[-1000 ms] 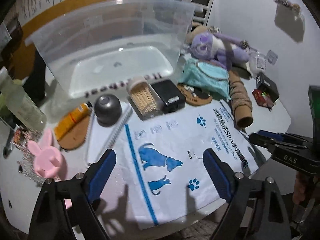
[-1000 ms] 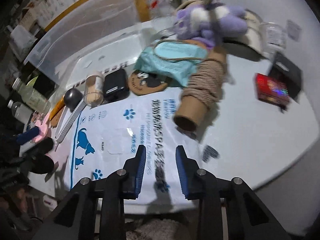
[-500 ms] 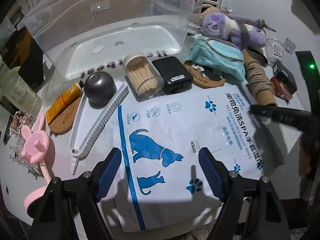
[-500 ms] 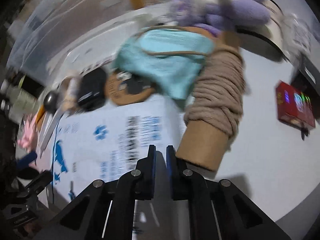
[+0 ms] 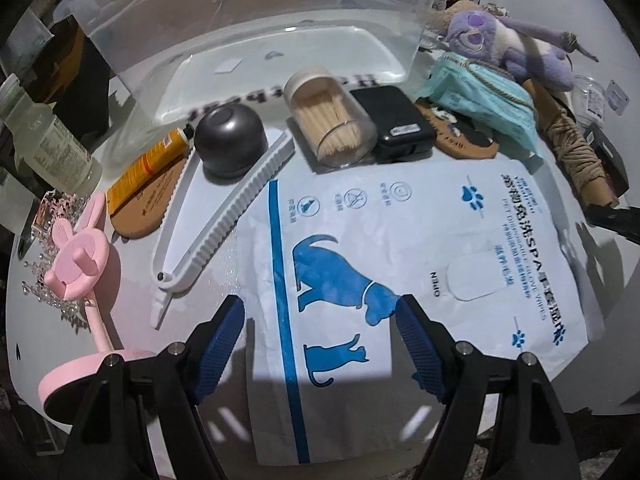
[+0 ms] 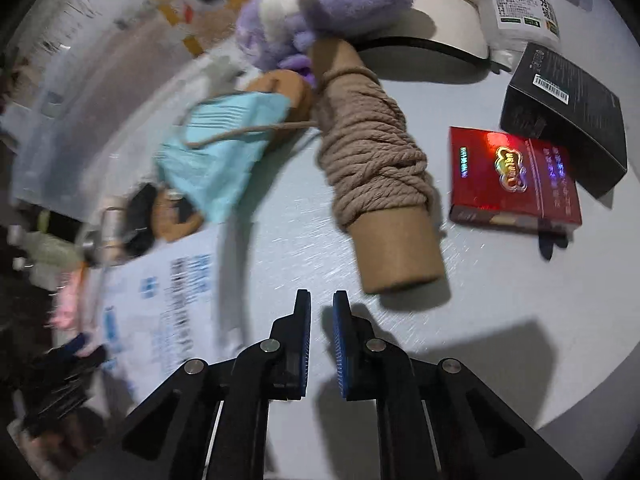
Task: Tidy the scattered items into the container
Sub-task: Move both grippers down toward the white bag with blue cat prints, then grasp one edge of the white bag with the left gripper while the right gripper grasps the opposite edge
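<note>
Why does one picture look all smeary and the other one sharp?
Right wrist view: the left side smears, blurring the teal face mask and white wipes packet; the red foil box stays sharper. Left wrist view: crisp, hard shadows, edges bulging fisheye-style.

The large white pet-wipes pack [image 5: 400,248], lying at the bench's near edge, carries blue Chinese print with the letters "SPA" along its right side, a smaller Latin line beneath that is too fine to read, and "OPEN" beside its peel flap. In the right wrist view, the white device [image 6: 440,12] at the far edge shows "GLANDI", its start hidden behind the plush. Print on the red box [image 6: 516,176], black box [image 6: 568,116] and clear cup [image 6: 516,4] is illegible.
</note>
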The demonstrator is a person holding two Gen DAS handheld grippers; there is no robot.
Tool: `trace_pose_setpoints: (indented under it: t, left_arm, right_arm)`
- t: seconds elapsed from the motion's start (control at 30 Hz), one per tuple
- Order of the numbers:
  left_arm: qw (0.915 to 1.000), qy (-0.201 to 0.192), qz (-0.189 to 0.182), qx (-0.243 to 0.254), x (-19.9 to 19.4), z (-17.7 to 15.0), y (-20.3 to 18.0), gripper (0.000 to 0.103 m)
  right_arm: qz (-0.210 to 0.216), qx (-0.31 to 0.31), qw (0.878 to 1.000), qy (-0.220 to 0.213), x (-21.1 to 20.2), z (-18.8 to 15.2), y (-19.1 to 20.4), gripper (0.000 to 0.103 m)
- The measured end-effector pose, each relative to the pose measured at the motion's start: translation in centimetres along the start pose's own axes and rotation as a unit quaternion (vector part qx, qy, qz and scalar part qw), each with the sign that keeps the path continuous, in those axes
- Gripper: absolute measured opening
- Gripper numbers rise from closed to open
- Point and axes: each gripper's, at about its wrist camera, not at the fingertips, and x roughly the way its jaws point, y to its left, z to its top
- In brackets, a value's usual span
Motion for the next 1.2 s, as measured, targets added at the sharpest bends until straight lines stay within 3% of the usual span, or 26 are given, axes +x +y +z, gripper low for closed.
trace_pose_setpoints:
  t: [0.07, 0.13, 0.17, 0.2, 0.33, 0.43, 0.5, 0.6, 0.73, 0.83, 0.87, 1.03, 1.2]
  left_arm:
    - [1.0, 0.006, 0.007, 0.003, 0.5, -0.1, -0.1, 0.078]
    - [0.9998, 0.014, 0.014, 0.008, 1.0, -0.3, -0.4, 0.078]
    - [0.9997, 0.015, 0.017, 0.011, 1.1, -0.4, -0.5, 0.078]
    - [0.9997, 0.014, 0.018, 0.013, 1.2, -0.5, -0.6, 0.078]
    - [0.9995, 0.011, 0.023, 0.019, 1.4, -0.5, -0.7, 0.078]
    - [0.9993, 0.013, 0.025, 0.024, 1.5, -0.4, -0.6, 0.08]
    - [0.999, 0.014, 0.029, 0.031, 1.5, -0.3, -0.7, 0.08]
    - [0.9985, 0.01, 0.035, 0.04, 1.5, -0.4, -0.9, 0.081]
    - [0.9984, 0.007, 0.036, 0.043, 1.5, -0.5, -0.9, 0.081]
    - [0.9982, 0.005, 0.038, 0.047, 1.5, -0.5, -0.9, 0.081]
    - [0.9981, 0.004, 0.039, 0.048, 1.4, -0.5, -0.9, 0.081]
    - [0.9977, -0.018, 0.033, 0.056, 0.8, -0.9, -0.9, 0.08]
    - [0.9954, -0.066, 0.003, 0.069, -2.0, -1.6, -0.9, 0.078]
  right_arm:
    - [0.009, -0.025, 1.0, 0.001, -1.1, -0.9, 0.9, 0.012]
    - [0.026, -0.034, 0.999, 0.01, -1.9, -2.1, 1.6, 0.029]
    - [0.032, -0.031, 0.999, 0.015, -2.3, -2.7, 1.7, 0.06]
    - [0.038, -0.028, 0.999, 0.018, -2.7, -3.3, 1.9, 0.075]
    - [0.062, -0.031, 0.997, 0.046, -2.5, -4.0, 2.6, 0.075]
    - [0.077, -0.031, 0.994, 0.071, -1.6, -4.9, 2.9, 0.066]
    - [0.072, -0.029, 0.993, 0.088, -1.0, -5.7, 3.0, 0.046]
    - [0.081, -0.007, 0.991, 0.104, -0.3, -6.5, 2.7, 0.033]
    - [0.063, 0.008, 0.991, 0.118, 0.4, -7.2, 2.4, 0.031]
    - [0.06, 0.023, 0.991, 0.119, 0.8, -7.4, 2.1, 0.016]
    - [0.066, 0.03, 0.99, 0.12, 0.9, -7.5, 1.9, 0.006]
    - [0.089, 0.077, 0.985, 0.125, 0.8, -7.3, 1.1, 0.003]
    - [0.17, 0.15, 0.967, 0.12, -1.3, -5.7, 0.5, 0.002]
